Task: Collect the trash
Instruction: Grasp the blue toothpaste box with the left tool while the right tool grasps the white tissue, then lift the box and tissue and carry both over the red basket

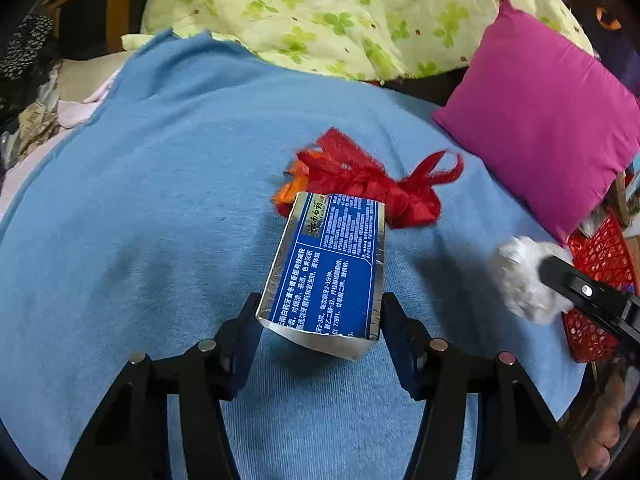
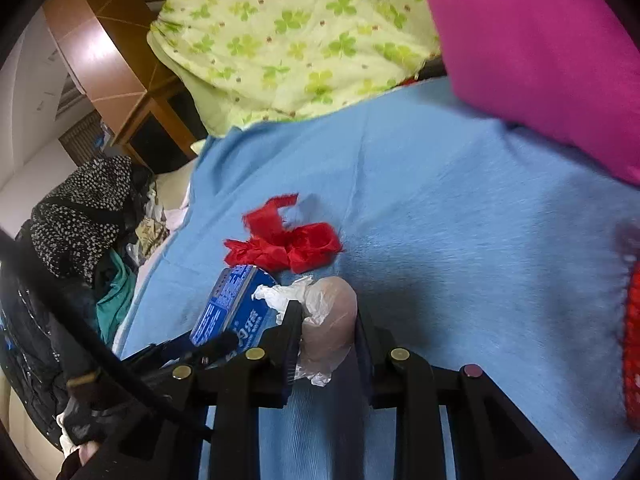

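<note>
A blue and silver toothpaste box [image 1: 328,264] lies lengthwise between the fingers of my left gripper [image 1: 320,312], whose pads press on its two sides; its near end sits slightly above the blue blanket [image 1: 160,200]. Just beyond the box lie a crumpled red plastic piece [image 1: 376,184] and an orange wrapper [image 1: 288,194]. My right gripper [image 2: 328,316] is shut on a crumpled wad of clear plastic [image 2: 332,320], which looks white [image 1: 524,280] in the left wrist view. The box [image 2: 228,312] and the red piece [image 2: 284,244] lie to the left of that wad.
A magenta pillow [image 1: 548,128] rests on the blanket at the right, with a red mesh basket [image 1: 600,280] below it at the bed's edge. A green floral quilt [image 1: 340,12] covers the far side. Clothes are piled at the left [image 2: 80,216].
</note>
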The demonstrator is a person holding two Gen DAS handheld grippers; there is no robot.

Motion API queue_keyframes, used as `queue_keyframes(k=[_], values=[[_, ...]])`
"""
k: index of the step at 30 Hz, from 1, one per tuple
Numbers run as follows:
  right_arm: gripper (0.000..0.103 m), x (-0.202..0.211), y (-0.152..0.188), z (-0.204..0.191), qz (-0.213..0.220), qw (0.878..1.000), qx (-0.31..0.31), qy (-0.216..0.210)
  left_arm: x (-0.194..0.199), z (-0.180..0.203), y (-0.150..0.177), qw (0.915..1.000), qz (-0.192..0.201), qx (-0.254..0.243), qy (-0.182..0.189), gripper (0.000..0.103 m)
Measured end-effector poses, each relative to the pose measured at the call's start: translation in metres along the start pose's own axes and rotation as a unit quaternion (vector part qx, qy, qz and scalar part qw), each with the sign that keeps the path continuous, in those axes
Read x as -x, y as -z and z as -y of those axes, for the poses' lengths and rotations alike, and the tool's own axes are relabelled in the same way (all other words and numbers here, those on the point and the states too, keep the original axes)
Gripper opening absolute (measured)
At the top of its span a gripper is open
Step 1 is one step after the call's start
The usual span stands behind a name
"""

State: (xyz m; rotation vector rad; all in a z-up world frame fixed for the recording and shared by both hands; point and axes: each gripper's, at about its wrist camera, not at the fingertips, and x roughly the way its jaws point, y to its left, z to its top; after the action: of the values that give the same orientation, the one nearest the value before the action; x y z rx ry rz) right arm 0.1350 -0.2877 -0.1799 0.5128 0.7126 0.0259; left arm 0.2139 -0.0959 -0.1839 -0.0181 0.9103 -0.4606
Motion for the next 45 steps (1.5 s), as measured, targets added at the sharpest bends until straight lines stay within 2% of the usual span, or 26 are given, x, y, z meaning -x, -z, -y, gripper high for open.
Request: queue_keyframes(k=[8,13,17,24,34,45], values=[[0.027,0.079,0.011,-0.003,0.053,0.999,0.008,-0.004,0.08,0.022,0.011,0.9977,0.062,-0.022,-0.015,0.06],[0.028,0.139,0.018,-0.011,0.095,0.995,0.024,-0.002,0.133,0.052,0.015,0.9925,0.104,-0.053,-0.035,0.06],[0.027,0.188,0.023,-0.015,0.134,0.991,0.029,-0.002,0.171,0.079,0.018,0.986,0.14,-0.078,-0.047,0.06],[0.028,0.274,0.035,-0.014,0.207,0.977,0.037,0.009,0.233,0.125,0.028,0.9727,0.197,-0.115,-0.044,0.06],[0.027,0.365,0.056,0.002,0.283,0.958,0.025,0.024,0.283,0.176,0.041,0.9605,0.232,-0.151,-0.03,0.06],[0.027,0.419,0.065,0.015,0.35,0.935,0.018,0.056,0.305,0.215,0.04,0.9504,0.256,-0.176,-0.008,0.06]])
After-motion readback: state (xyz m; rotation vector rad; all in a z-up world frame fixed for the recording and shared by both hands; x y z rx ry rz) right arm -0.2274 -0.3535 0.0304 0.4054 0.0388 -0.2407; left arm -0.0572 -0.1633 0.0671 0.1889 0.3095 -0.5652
